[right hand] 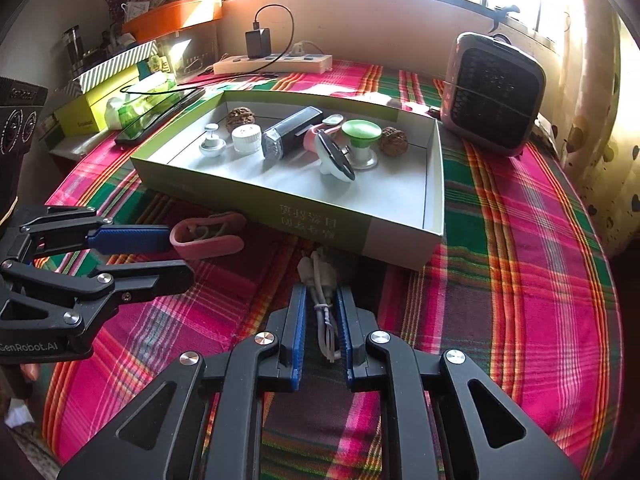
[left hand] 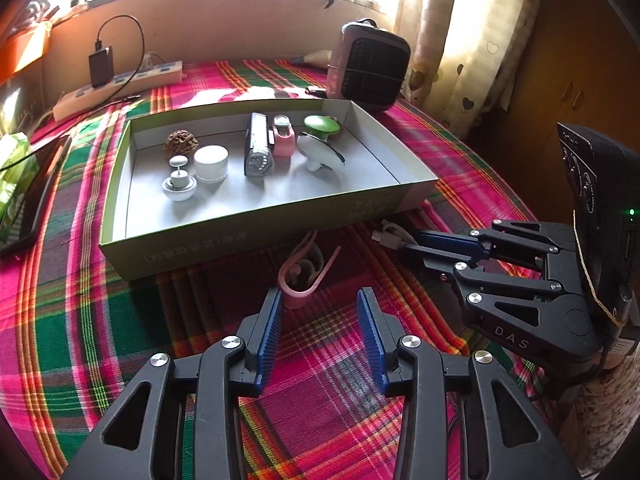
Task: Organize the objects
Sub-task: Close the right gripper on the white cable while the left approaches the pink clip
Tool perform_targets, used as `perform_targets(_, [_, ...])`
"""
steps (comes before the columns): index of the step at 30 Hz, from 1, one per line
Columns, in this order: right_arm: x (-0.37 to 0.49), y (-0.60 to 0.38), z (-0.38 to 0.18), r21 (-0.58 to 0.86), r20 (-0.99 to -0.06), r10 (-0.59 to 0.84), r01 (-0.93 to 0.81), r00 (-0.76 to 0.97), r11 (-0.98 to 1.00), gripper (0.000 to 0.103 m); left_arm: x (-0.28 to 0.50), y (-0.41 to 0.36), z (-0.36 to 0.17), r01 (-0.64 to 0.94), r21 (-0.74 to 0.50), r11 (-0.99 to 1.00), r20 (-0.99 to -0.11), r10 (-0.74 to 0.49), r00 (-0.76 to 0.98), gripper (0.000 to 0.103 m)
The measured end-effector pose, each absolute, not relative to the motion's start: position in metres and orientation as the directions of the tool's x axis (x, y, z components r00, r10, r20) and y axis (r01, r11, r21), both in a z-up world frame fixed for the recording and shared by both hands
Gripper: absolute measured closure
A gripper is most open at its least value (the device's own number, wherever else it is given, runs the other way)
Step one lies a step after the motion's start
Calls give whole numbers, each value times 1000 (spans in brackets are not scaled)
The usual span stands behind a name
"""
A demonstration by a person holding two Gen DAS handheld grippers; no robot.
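Note:
A green cardboard tray (left hand: 256, 236) (right hand: 312, 216) on the plaid cloth holds several small items: a walnut (left hand: 181, 142), a white jar (left hand: 211, 164), a bike light (left hand: 258, 148), a green knob (left hand: 320, 125). A pink clip (left hand: 302, 276) (right hand: 208, 236) lies just in front of the tray. My left gripper (left hand: 320, 300) (right hand: 176, 256) is open, its tips at the clip. My right gripper (right hand: 322, 296) (left hand: 412, 254) is shut on a coiled white cable (right hand: 320, 280) that lies on the cloth before the tray.
A pink-grey fan heater (left hand: 366, 66) (right hand: 494, 100) stands behind the tray's right end. A power strip (right hand: 272, 64) with a charger sits at the back. A phone (right hand: 160, 114) and green boxes (right hand: 108, 96) lie left of the tray.

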State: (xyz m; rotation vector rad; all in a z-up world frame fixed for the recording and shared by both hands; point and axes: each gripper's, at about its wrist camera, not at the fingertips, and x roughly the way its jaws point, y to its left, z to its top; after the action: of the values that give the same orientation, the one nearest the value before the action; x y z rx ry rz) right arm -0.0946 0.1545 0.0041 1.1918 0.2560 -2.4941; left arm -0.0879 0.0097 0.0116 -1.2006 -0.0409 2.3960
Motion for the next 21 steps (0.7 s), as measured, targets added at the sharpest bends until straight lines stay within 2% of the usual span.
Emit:
perform_targets(10, [-94, 157, 4, 1, -776, -247, 391, -580, -920, 87, -97, 4, 10, -342, -169, -924, -757, 344, -555, 67])
perform_targets(21, [-95, 159, 4, 14, -775, -256, 390, -578, -921, 87, -107, 21, 7, -379, -126, -917, -774, 330, -541, 67])
